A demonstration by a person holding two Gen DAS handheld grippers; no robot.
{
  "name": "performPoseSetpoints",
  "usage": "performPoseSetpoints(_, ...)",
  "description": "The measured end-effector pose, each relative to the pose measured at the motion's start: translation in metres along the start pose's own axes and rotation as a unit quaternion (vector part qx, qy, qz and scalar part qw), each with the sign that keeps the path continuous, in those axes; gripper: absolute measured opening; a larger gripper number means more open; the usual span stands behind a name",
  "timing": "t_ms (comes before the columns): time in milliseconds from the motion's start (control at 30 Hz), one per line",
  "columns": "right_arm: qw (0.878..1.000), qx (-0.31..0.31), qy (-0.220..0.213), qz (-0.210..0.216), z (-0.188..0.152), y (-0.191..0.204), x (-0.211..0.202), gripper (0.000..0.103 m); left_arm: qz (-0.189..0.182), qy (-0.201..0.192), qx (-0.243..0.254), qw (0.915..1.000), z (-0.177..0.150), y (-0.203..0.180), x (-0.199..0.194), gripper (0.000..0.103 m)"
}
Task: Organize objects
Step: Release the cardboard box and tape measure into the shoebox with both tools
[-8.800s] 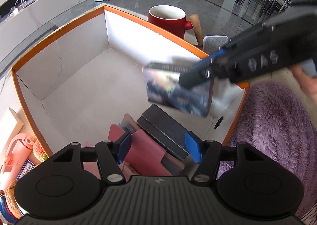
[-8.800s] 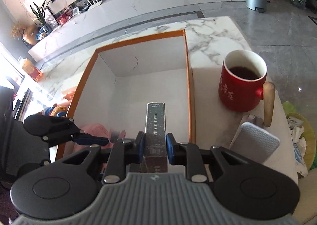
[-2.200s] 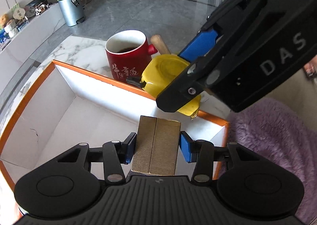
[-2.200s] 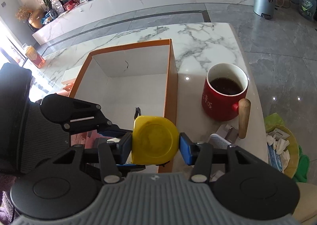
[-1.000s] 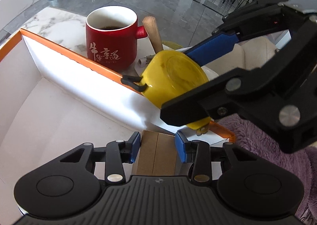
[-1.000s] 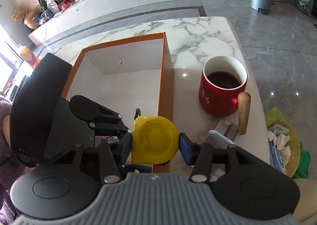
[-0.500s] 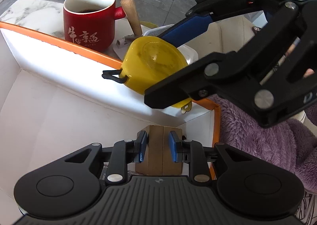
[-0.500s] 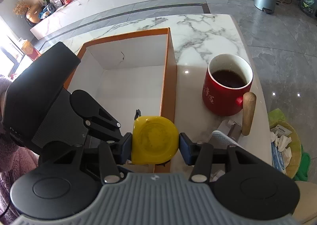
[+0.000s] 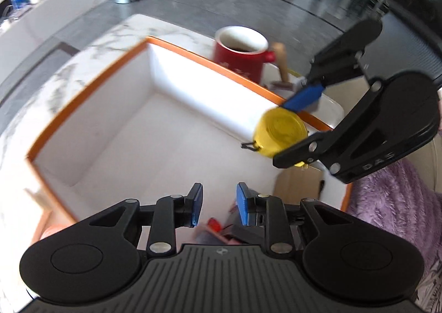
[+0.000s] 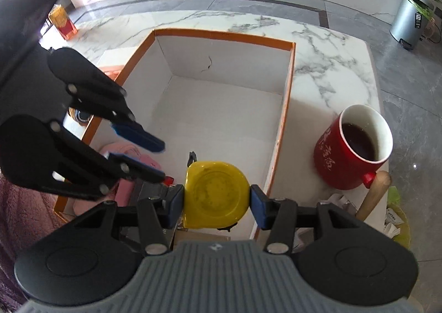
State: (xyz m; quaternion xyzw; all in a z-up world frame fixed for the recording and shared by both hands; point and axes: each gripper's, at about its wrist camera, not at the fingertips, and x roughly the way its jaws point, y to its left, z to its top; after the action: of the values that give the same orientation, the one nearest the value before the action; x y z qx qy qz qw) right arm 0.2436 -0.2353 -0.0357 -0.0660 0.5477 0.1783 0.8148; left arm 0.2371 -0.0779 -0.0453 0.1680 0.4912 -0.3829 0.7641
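One yellow tape measure (image 10: 216, 195) clamped flat-face-up between the right gripper (image 10: 216, 202) pads, hanging over the orange-rimmed box (image 10: 290, 70) near corner. Probably hard, compact, fairly heavy and smooth-shelled; best squeezed across the rounded edges, as now. Left gripper (image 9: 218, 204) narrowly parted, holding nothing, off beside the tape measure.

The left wrist view sits just behind the left claw (image 9: 218, 206) and looks steeply down along its fingers into the orange-rimmed box (image 9: 83, 97), close above it; the right claw (image 9: 299, 130) crosses ahead and to the right; the right wrist view sits behind the right claw (image 10: 216, 198), also tilted steeply down and near; the left claw (image 10: 150, 157) reaches in ahead and to the left; both views share the box (image 10: 287, 92), the red mug (image 9: 239, 56) (image 10: 348, 153) beyond its rim, and the marble bench (image 10: 331, 64).
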Motion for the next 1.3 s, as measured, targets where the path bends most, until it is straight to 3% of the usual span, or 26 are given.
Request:
performPoseSetpoints(300, 0.991, -0.005, 0.112, -0.070, 0.015, 0.022, 0.048, 0.053, 0.016, -0.049, -0.006, 0.9987, -0.014, -0.002, -0.034, 0.031)
performPoseSetpoints(633, 0.976, -0.012, 0.164, -0.142, 0.021, 0.045, 0.078, 0.053, 0.021, -0.089, -0.043, 0.9949, -0.028, 0.010, -0.058, 0.031)
performPoseSetpoints(767, 0.967, -0.035, 0.202, -0.152, 0.022, 0.050, 0.087, 0.053, 0.017, -0.096, -0.048, 0.9941, -0.032, 0.015, -0.059, 0.031)
performPoseSetpoints(1067, 0.959, -0.029, 0.243, -0.139, 0.027, 0.044, 0.086, 0.055, 0.012, -0.114, -0.060, 0.9917, -0.036, 0.024, -0.061, 0.039)
performPoseSetpoints(1167, 0.965, -0.039, 0.225, -0.130, 0.033, 0.042, 0.076, 0.047, 0.011, -0.121, -0.062, 0.9906, -0.037, 0.026, -0.063, 0.039)
performPoseSetpoints(1267, 0.972, -0.058, 0.194, -0.118, 0.040, 0.038, 0.073, 0.020, 0.016, -0.127, -0.072, 0.9891, -0.038, 0.030, -0.065, 0.039)
performPoseSetpoints(1300, 0.974, -0.056, 0.188, -0.111, 0.041, 0.036, 0.076, 0.018, 0.017, -0.128, -0.076, 0.9887, -0.038, 0.031, -0.065, 0.039)
